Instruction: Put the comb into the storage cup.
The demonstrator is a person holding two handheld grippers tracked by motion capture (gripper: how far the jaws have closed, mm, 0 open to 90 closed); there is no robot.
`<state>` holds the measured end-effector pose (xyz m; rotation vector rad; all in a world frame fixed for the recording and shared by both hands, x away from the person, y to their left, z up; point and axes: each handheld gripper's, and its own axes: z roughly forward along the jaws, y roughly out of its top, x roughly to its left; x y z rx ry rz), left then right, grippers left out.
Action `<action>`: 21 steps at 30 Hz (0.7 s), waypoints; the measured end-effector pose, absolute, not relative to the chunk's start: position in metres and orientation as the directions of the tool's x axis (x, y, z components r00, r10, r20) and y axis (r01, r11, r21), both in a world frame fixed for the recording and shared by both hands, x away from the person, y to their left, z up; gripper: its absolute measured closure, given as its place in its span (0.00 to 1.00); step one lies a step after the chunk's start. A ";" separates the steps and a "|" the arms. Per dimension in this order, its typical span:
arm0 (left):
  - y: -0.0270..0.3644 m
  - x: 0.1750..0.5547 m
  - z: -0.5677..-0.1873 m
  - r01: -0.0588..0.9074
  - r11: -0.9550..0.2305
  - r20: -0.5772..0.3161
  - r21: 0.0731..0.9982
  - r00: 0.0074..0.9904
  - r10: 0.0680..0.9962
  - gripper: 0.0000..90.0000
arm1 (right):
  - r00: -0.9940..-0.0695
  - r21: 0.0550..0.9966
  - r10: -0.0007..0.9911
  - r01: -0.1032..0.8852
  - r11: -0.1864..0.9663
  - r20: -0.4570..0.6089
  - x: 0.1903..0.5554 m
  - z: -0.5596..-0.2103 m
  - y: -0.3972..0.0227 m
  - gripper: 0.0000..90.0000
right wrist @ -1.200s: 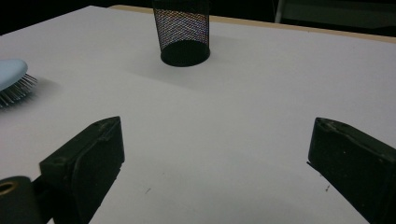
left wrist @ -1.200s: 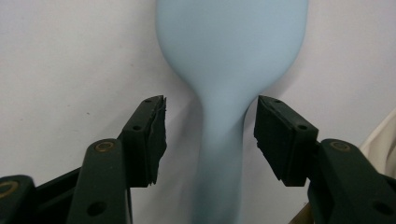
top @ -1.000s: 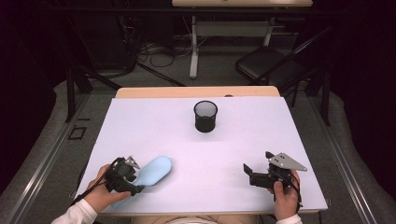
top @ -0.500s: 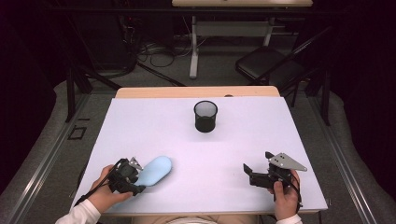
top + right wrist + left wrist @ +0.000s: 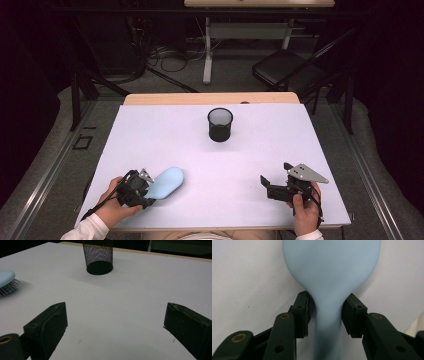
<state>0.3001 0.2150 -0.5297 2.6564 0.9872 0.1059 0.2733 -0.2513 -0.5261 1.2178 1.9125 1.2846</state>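
A light blue hairbrush (image 5: 168,181) lies bristles down at the front left of the white table top (image 5: 250,150). My left gripper (image 5: 142,188) points along its handle. In the left gripper view both pads touch the narrow neck of the hairbrush (image 5: 332,272), and the jaws of my left gripper (image 5: 327,308) have just been closing on it. My right gripper (image 5: 265,183) rests at the front right, held by a hand. Its jaws stand wide with bare table between them in the right gripper view (image 5: 115,322). The brush's bristled head (image 5: 6,280) shows at that view's left edge.
A black mesh cup (image 5: 220,125) stands upright near the table's far middle, and the same mesh cup (image 5: 98,255) shows ahead in the right gripper view. Beyond the far wooden edge (image 5: 210,98) are a folded chair (image 5: 290,72) and cables on the floor.
The left gripper's jaws have drawn in slightly around the brush handle. The brush, the cup and the right gripper have not moved.
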 end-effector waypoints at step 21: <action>0.214 0.298 -0.529 0.603 -0.739 -0.017 0.301 0.778 0.628 0.74 | -0.455 0.910 0.889 0.388 0.144 0.053 0.274 -0.526 -0.251 0.05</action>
